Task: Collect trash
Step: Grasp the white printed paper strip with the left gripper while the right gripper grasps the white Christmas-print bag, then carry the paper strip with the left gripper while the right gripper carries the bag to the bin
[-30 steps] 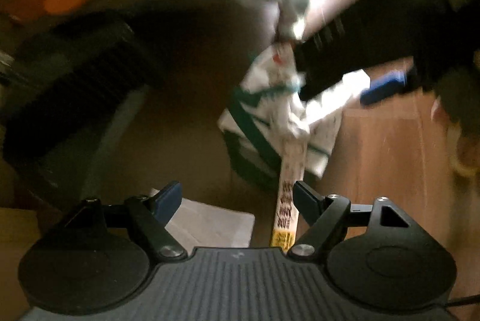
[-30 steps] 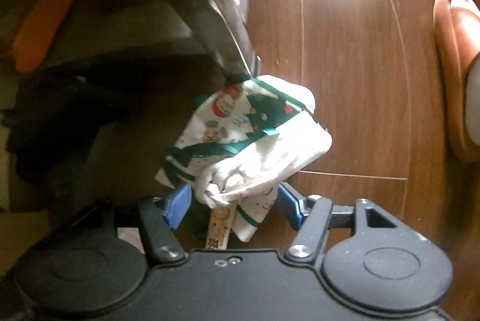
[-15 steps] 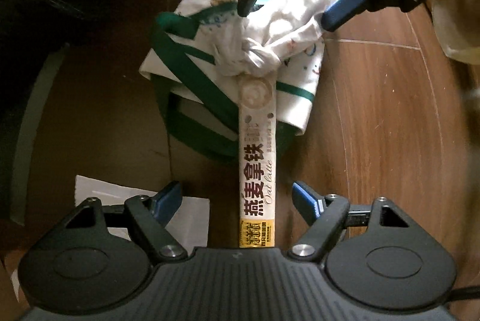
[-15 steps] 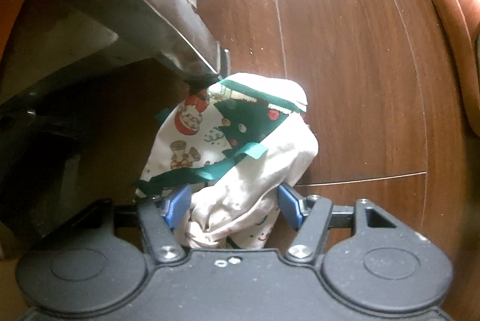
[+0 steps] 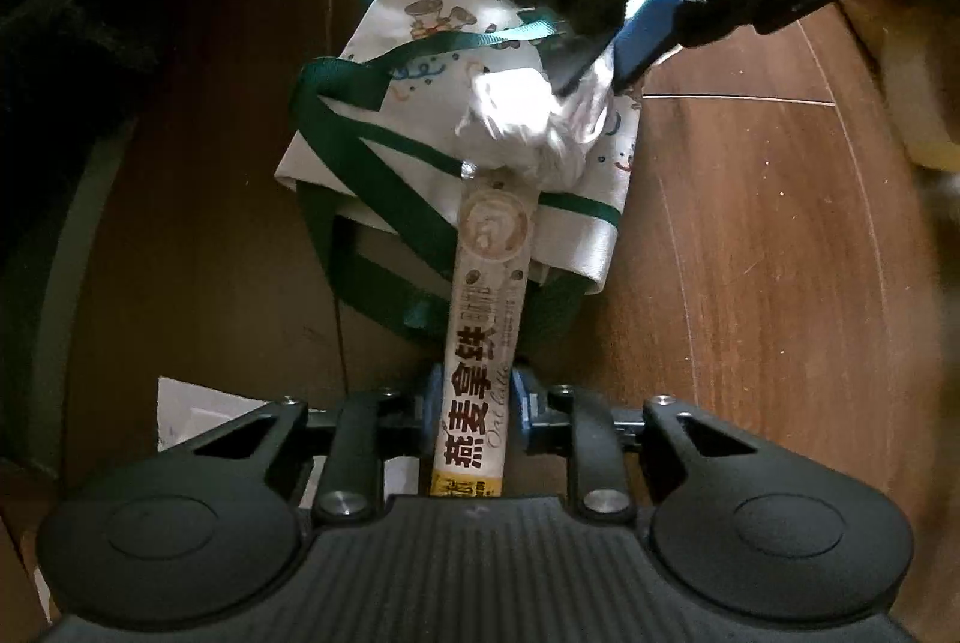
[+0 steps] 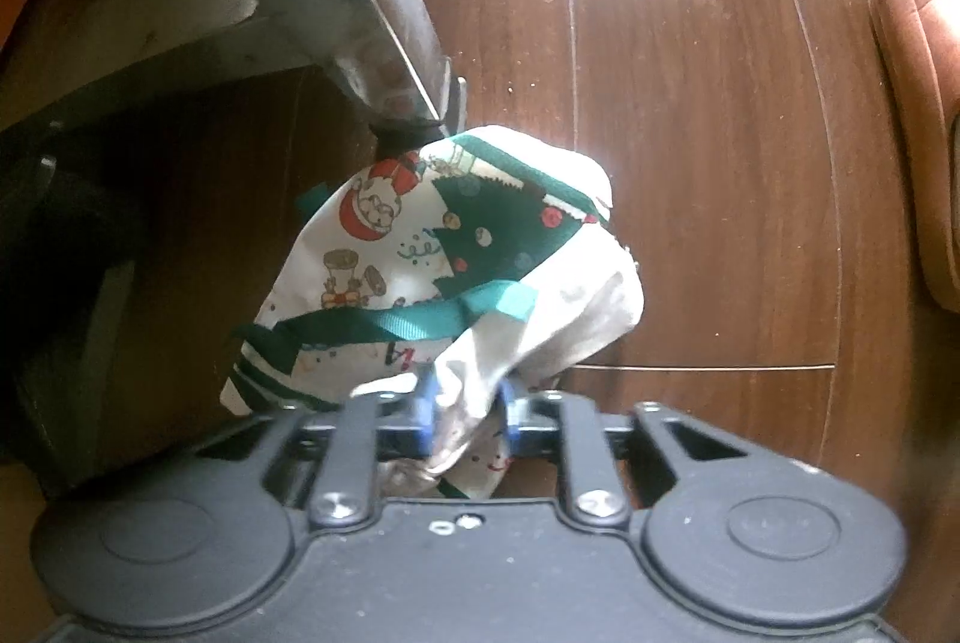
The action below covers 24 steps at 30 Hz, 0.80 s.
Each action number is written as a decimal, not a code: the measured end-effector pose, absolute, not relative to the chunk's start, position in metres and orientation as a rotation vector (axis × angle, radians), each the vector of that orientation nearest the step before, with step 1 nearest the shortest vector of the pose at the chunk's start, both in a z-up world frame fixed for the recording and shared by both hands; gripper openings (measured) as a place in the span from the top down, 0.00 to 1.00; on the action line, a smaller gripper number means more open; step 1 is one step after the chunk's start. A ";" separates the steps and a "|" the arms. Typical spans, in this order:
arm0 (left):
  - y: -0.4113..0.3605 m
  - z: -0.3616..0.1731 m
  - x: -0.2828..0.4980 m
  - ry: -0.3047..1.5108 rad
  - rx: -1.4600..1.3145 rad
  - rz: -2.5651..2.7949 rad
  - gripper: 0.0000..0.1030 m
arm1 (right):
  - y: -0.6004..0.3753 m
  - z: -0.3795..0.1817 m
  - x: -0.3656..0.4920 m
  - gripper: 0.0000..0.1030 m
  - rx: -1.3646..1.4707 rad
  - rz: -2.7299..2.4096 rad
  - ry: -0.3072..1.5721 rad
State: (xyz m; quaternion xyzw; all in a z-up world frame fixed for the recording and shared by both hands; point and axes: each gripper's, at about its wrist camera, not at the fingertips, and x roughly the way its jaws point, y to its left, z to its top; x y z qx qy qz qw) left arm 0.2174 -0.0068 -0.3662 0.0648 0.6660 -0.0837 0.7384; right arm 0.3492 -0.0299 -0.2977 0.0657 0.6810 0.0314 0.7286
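Both grippers have dropped and just closed: left gripper (image 5: 474, 400) clenches an oat latte sachet (image 5: 483, 319); right gripper (image 6: 467, 406) pinches what looks like crumpled tissue (image 5: 534, 120) atop a Christmas-print tote bag (image 6: 420, 247) on the wooden floor (image 6: 690, 163).

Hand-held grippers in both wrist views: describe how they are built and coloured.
Each hand-held gripper, left and right, has a matte black ribbed body, two round black discs at its sides, black linkage arms with silver screws, and blue finger pads. No cable, sleeve or marking is clear.
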 end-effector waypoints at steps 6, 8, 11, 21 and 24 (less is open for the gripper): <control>0.007 -0.344 0.222 1.451 0.037 -0.136 0.80 | -0.031 -0.283 0.339 0.98 0.104 0.144 1.440; 0.011 -0.334 0.224 1.440 0.024 -0.107 0.80 | -0.033 -0.274 0.335 0.98 0.122 0.149 1.429; 0.017 -0.312 0.223 1.413 -0.011 -0.070 0.80 | -0.038 -0.256 0.329 0.98 0.135 0.160 1.388; 0.029 -0.253 0.197 1.324 -0.092 0.027 0.80 | -0.052 -0.190 0.293 0.98 0.151 0.254 1.312; 0.030 -0.235 0.193 1.300 -0.088 0.050 0.80 | -0.051 -0.169 0.279 0.98 0.129 0.314 1.272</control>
